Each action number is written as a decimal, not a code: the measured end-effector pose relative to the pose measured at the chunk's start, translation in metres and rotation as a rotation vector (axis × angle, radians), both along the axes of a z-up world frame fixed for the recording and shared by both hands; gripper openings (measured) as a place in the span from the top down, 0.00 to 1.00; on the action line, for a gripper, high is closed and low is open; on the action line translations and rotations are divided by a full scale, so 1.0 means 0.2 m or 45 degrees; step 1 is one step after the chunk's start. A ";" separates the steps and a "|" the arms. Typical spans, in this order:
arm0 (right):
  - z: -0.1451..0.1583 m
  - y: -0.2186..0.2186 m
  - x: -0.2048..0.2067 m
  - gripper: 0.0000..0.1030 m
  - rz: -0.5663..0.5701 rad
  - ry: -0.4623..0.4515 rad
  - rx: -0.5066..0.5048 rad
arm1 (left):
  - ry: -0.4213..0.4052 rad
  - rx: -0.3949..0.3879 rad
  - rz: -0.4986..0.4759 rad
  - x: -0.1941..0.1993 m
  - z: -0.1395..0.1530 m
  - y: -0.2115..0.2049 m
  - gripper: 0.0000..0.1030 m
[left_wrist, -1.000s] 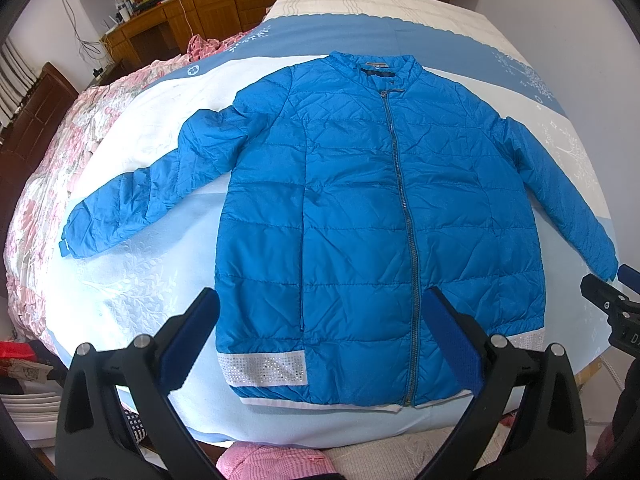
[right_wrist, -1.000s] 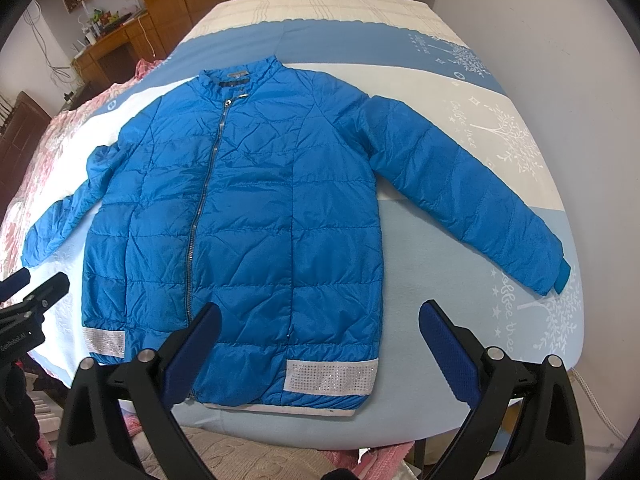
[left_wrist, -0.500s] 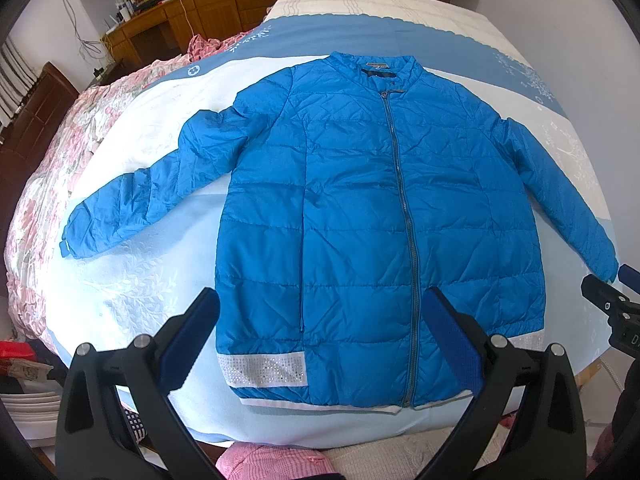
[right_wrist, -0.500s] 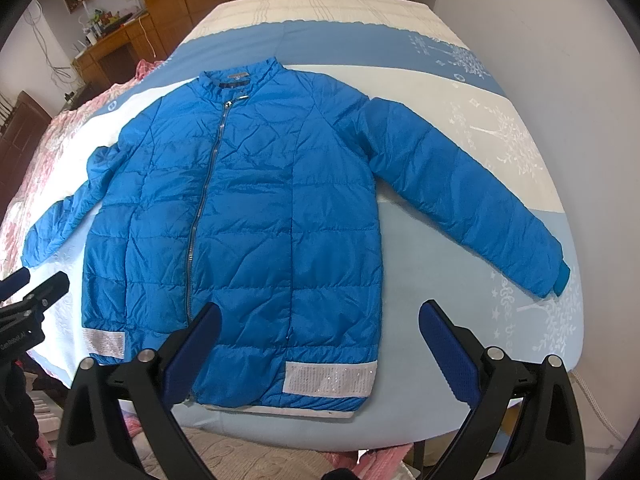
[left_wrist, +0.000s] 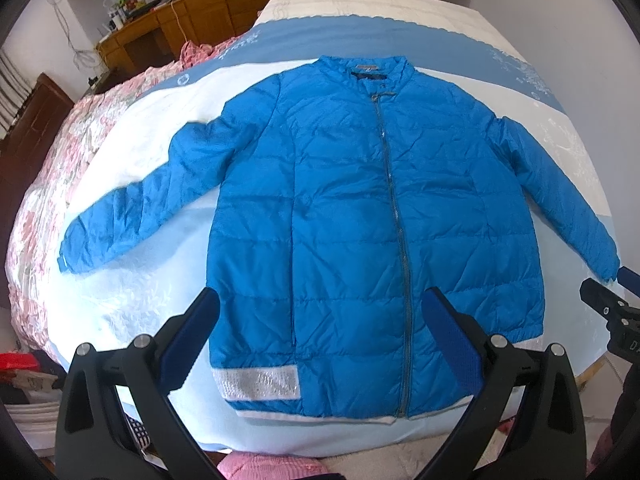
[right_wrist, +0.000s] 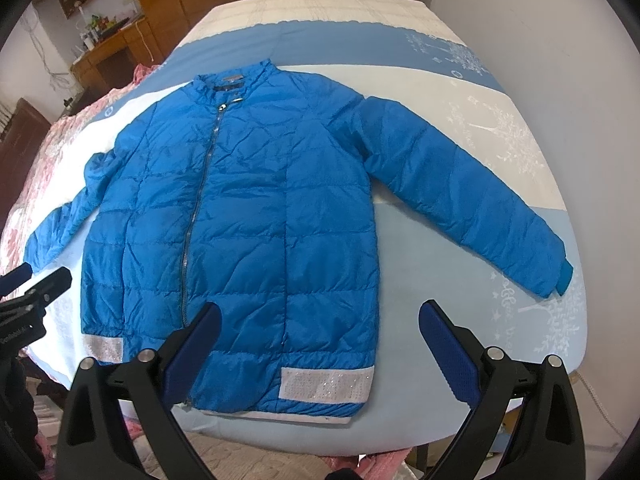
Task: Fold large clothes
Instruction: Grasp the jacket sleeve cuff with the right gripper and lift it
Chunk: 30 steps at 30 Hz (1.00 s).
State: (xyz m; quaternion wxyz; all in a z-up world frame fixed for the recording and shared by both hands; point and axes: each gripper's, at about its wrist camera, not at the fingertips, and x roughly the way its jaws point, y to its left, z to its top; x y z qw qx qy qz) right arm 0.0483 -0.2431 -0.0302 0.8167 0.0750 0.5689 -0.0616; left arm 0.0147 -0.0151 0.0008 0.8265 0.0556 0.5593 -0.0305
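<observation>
A blue quilted jacket (left_wrist: 360, 220) (right_wrist: 248, 216) lies flat and zipped on the bed, collar far, silver-trimmed hem near, both sleeves spread outward. My left gripper (left_wrist: 320, 340) hovers open above the hem, left of the zipper, holding nothing. My right gripper (right_wrist: 320, 344) hovers open over the jacket's right hem corner, also holding nothing. The right gripper's tip (left_wrist: 608, 308) shows at the left wrist view's right edge near the right cuff (left_wrist: 604, 264). In the right wrist view, the left gripper's tip (right_wrist: 36, 288) appears at the left edge.
The bed (right_wrist: 460, 112) has a blue and white cover. A pink floral quilt (left_wrist: 52, 152) lies along its left side. Wooden desk and cabinets (left_wrist: 152, 36) stand at back left. A white wall (right_wrist: 560, 40) runs close along the right. Pink cloth (left_wrist: 272, 468) lies below the bed's near edge.
Both grippers have stayed nearly still and open. The jacket has shifted very slightly in the views and lies as before.
</observation>
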 end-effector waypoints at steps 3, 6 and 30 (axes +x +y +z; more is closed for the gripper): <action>-0.03 -0.08 0.01 0.04 -0.037 -0.021 0.039 | -0.039 0.022 -0.022 0.04 0.02 -0.05 0.03; -0.07 -0.21 0.03 0.04 -0.107 -0.034 0.040 | -0.086 0.038 -0.056 0.08 0.06 -0.12 0.03; -0.88 -1.60 -0.11 0.06 -1.056 0.098 0.645 | 0.111 -0.250 -0.128 0.82 -0.38 -0.63 0.04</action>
